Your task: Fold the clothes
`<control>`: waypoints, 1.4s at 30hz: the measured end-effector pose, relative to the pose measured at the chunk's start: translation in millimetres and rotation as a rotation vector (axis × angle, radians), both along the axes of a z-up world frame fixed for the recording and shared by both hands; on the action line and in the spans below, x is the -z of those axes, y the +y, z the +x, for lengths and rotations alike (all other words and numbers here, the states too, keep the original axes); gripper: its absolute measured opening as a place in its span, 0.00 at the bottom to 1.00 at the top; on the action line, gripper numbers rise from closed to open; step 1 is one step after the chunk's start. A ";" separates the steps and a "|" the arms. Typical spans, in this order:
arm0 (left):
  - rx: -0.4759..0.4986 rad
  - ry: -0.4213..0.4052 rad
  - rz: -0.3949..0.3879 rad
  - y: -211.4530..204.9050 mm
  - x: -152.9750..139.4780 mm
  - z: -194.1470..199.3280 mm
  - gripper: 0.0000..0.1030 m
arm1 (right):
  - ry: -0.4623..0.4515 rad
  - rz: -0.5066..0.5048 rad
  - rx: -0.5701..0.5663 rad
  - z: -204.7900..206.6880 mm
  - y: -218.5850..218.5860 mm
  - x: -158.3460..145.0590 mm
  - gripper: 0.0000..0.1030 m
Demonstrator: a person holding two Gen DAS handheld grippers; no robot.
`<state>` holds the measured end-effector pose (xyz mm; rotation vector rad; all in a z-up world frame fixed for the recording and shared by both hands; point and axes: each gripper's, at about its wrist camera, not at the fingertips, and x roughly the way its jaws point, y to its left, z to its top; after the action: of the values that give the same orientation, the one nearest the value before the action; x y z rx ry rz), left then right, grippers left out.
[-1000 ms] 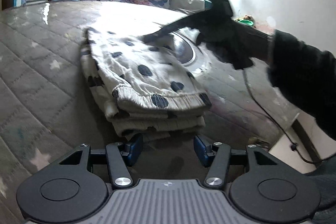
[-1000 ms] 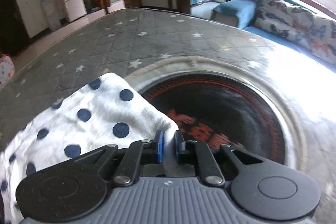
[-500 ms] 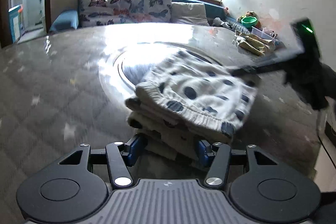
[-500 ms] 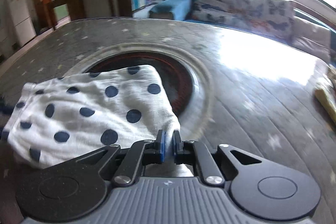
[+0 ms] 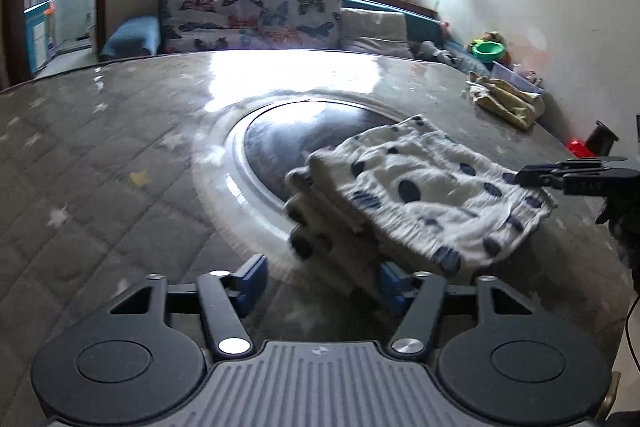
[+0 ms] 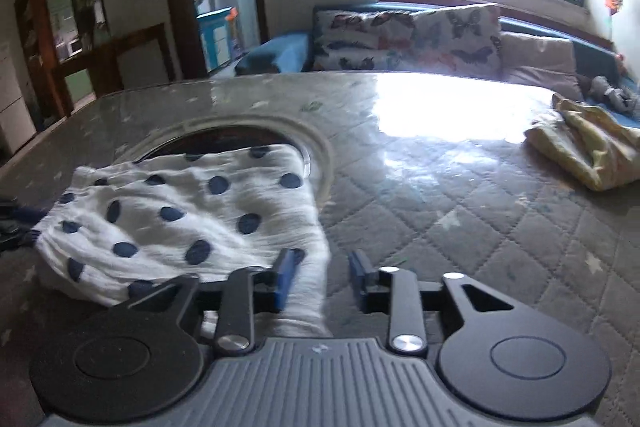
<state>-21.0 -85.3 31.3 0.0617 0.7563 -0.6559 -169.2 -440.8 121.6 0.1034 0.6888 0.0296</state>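
A folded white garment with dark blue dots (image 5: 420, 203) lies on the quilted grey table cover, partly over a dark round inset (image 5: 288, 135). It shows in the right wrist view too (image 6: 180, 223). My left gripper (image 5: 320, 283) is open, its blue pads on either side of the garment's near corner. My right gripper (image 6: 322, 279) is open, with the garment's edge lying between its pads. In the left wrist view the right gripper's fingertips (image 5: 532, 177) rest at the garment's right edge.
A folded yellow garment (image 6: 588, 147) lies at the table's far right, seen also in the left wrist view (image 5: 504, 99). A sofa with butterfly cushions (image 5: 256, 19) runs behind the table under a window. Toys and a green bowl (image 5: 488, 49) sit by the right wall.
The garment slid to the right across the table, off most of the round inset. My right gripper, shut on its edge before, has opened. My left gripper stayed open.
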 end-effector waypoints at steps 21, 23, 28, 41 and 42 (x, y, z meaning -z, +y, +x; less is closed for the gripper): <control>-0.316 -0.043 0.174 26.9 8.6 -7.3 1.00 | -0.016 -0.077 0.343 -5.7 -77.2 28.0 0.80; -0.341 -0.046 0.186 24.3 9.3 -5.5 1.00 | -0.008 -0.081 0.358 -4.3 -82.3 30.3 0.82; -0.392 -0.052 0.187 22.3 10.1 -3.8 1.00 | 0.016 -0.080 0.378 1.0 -90.9 35.4 0.87; -0.440 -0.113 0.161 23.3 15.3 -13.5 1.00 | 0.038 -0.076 0.384 6.8 -95.6 38.5 0.98; -0.441 -0.116 0.160 23.5 15.4 -14.1 1.00 | 0.039 -0.075 0.386 6.9 -95.7 38.6 0.99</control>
<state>-35.2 -61.8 15.9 0.0756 0.6802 -0.1705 -162.3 -536.5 83.0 0.1631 0.6985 -0.3688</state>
